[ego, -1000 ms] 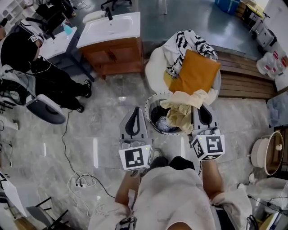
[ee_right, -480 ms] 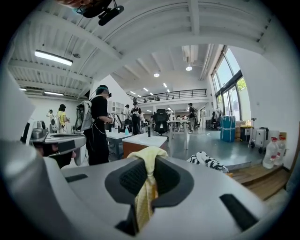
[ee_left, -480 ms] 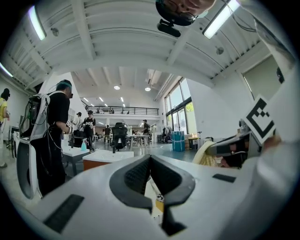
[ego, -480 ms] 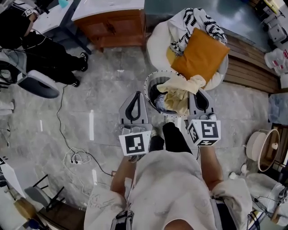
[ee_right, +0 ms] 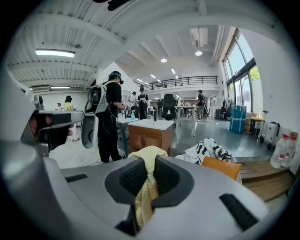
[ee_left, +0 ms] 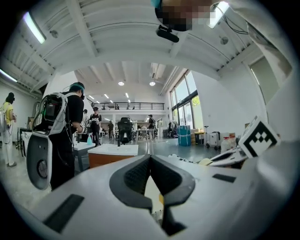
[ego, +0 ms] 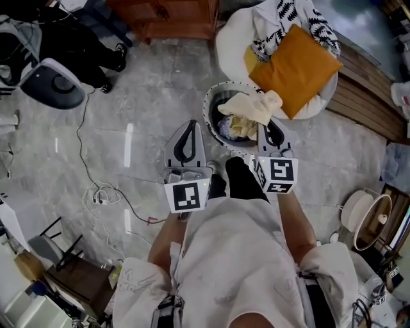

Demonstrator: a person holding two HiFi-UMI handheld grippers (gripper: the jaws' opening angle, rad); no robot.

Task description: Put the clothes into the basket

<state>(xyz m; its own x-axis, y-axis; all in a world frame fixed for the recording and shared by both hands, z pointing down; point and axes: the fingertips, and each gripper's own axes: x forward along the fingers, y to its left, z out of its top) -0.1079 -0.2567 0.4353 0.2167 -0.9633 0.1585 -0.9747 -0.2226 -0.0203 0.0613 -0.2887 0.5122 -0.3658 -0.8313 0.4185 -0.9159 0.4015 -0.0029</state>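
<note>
A round basket (ego: 209, 102) with a black-and-white rim stands on the grey floor, with clothes inside it. A pale yellow garment (ego: 246, 107) hangs over the basket's mouth. My right gripper (ego: 270, 125) is shut on one end of it, at the basket's right rim. In the right gripper view the yellow garment (ee_right: 146, 185) is pinched between the dark pads (ee_right: 169, 180) of my right gripper (ee_right: 147, 161). My left gripper (ego: 188, 125) hovers left of the basket, shut with nothing in it. In the left gripper view the tips of my left gripper (ee_left: 150, 158) meet.
Behind the basket a white round seat (ego: 234, 38) carries an orange cushion (ego: 298, 64) and a black-and-white patterned garment (ego: 288, 16). A wooden cabinet (ego: 170, 13) stands at the far left, a wooden platform (ego: 371, 96) at the right. Cables (ego: 106, 192) lie on the floor.
Both grippers have come down toward the floor. The yellow garment has sunk with the right gripper onto the basket's mouth. The head view has tipped further down.
</note>
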